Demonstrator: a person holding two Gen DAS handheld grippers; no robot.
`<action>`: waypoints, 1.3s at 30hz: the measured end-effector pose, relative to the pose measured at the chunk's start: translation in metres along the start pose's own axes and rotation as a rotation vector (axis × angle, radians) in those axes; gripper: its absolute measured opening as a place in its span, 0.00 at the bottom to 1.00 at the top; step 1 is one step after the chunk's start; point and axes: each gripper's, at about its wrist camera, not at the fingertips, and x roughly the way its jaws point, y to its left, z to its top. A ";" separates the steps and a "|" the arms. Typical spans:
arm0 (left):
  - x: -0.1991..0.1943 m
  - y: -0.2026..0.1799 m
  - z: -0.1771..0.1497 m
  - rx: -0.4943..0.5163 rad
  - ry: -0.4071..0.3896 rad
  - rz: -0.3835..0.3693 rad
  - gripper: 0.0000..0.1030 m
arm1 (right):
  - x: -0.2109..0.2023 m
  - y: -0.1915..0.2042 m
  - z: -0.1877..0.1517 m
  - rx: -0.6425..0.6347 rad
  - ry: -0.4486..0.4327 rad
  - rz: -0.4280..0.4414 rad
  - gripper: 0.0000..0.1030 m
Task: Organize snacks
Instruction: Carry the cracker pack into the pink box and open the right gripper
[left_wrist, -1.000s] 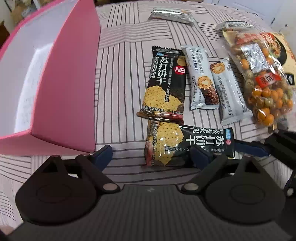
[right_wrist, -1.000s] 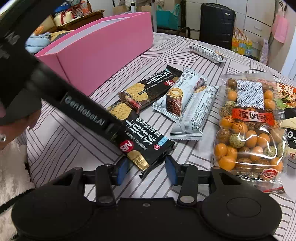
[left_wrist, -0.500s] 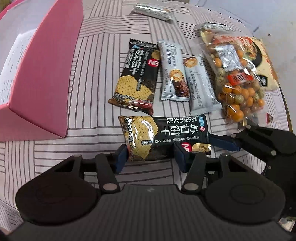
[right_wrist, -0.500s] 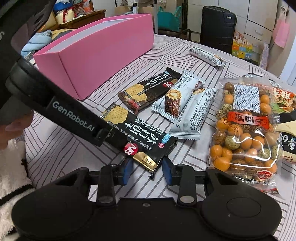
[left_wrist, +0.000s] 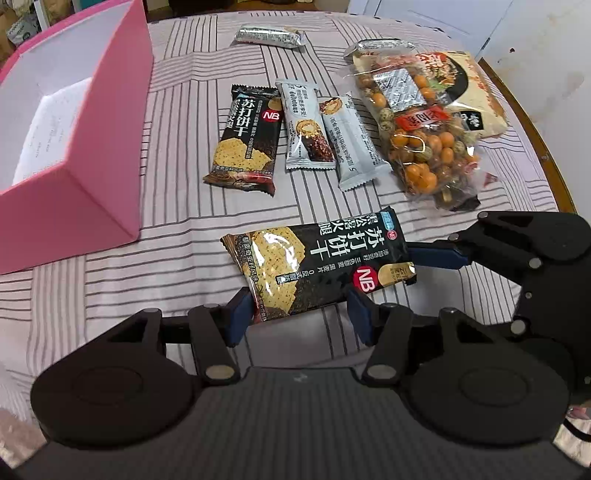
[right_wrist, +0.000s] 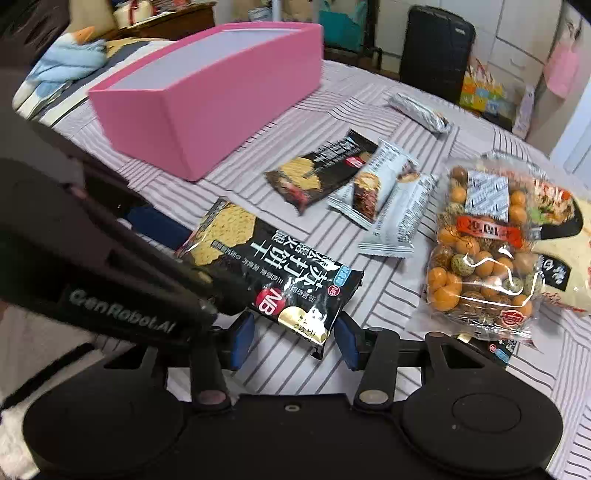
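Evidently little is done: the pink box (left_wrist: 74, 155) looks empty of snacks while the cracker packet (left_wrist: 317, 262) sits between the spread left gripper (left_wrist: 299, 314) and spread right gripper (right_wrist: 291, 336), with the other snacks scattered on the striped tablecloth (left_wrist: 177, 229).

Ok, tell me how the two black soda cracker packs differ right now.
The near cracker pack lies crosswise between the fingers of the left gripper, its gold end by the right gripper; the far cracker pack lies lengthwise with no gripper near it. The far one sits beside the grey bar wrappers; the near one lies alone. Both share the same black design and NB logo.
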 end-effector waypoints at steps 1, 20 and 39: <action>-0.005 0.000 -0.002 0.003 -0.007 0.005 0.52 | -0.006 0.002 -0.001 -0.002 -0.011 -0.001 0.53; -0.117 0.027 -0.044 0.049 -0.043 0.014 0.52 | -0.085 0.079 0.028 -0.125 -0.082 0.030 0.53; -0.178 0.135 0.015 -0.004 -0.244 0.092 0.52 | -0.063 0.090 0.150 -0.268 -0.298 0.110 0.45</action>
